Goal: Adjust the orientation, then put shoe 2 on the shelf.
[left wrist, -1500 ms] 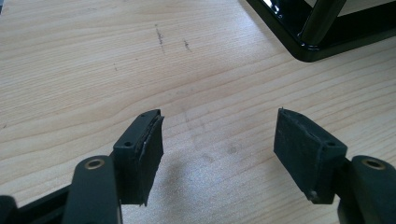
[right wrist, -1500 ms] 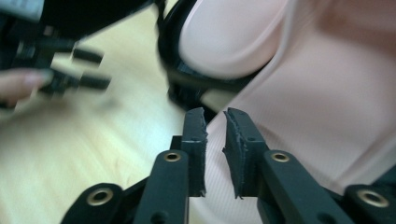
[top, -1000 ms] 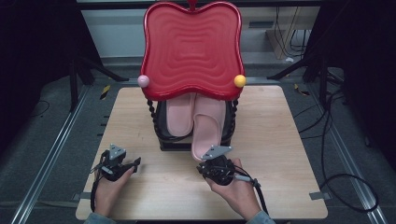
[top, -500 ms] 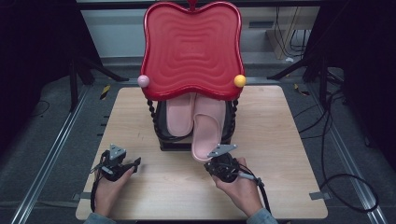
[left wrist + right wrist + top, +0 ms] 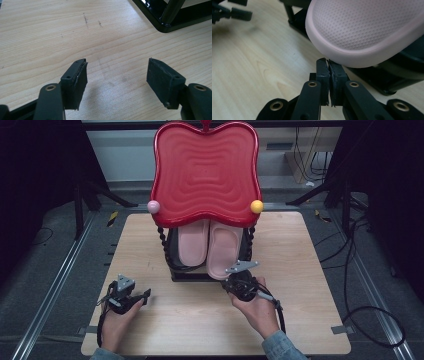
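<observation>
You're keeping right gripper (image 5: 329, 65) clenched empty, just under slipper (image 5: 372, 27) heel; slipper's length running away from you. Left gripper (image 5: 117, 72) spread, farther.

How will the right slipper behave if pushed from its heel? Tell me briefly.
The right slipper looks like thick moulded foam, so probably light and slightly springy, not floppy. Its heel overhangs the rack, so a push would likely slide it in. The shut right gripper at the rounded rim might slip under it.
</observation>
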Tool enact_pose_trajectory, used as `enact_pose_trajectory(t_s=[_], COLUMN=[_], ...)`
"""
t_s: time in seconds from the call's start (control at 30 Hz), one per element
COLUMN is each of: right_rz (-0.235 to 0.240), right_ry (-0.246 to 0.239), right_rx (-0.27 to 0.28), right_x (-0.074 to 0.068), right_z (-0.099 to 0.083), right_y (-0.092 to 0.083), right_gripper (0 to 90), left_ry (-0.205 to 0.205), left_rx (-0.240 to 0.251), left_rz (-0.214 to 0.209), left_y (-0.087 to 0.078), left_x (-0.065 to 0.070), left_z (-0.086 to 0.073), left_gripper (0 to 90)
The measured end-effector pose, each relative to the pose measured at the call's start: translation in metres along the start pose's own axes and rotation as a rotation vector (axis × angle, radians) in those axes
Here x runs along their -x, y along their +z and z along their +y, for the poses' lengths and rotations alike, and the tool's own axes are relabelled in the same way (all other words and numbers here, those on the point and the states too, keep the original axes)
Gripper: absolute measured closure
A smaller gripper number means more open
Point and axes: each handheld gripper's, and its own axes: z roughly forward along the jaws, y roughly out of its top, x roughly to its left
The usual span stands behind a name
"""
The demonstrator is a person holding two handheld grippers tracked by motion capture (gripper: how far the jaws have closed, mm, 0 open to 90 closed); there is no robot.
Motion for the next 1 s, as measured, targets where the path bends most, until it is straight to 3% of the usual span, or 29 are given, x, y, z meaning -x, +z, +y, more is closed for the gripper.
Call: enact_pose_trajectory(t_s=[0.23,0.9,0.93,1.0], right_rz=[-0.008,-0.008,-0.002,-0.001], right_ry=[0.065,0.121,0.103,0.089], right_rx=[0.025,0.048,0.041,0.047], right_x=[0.016,0.026,0.024,0.022], right_z=[0.007,0.019,0.017,0.014], right_y=[0.006,0.013,0.014,0.012], right_gripper=[86.7,83.1,71.9,64.2], left_ry=[0.003,0.002,0.003,0.0], left_rx=[-0.001,0.0,0.0,0.002], left_rz=[-0.002,-0.002,-0.003,-0.003], left_y=[0.001,0.001,0.001,0.0], left_x=[0.0,0.0,0.0,0.0], left_z=[0.0,0.0,0.0,0.0], left_gripper=[32.3,32.3,32.3,32.2])
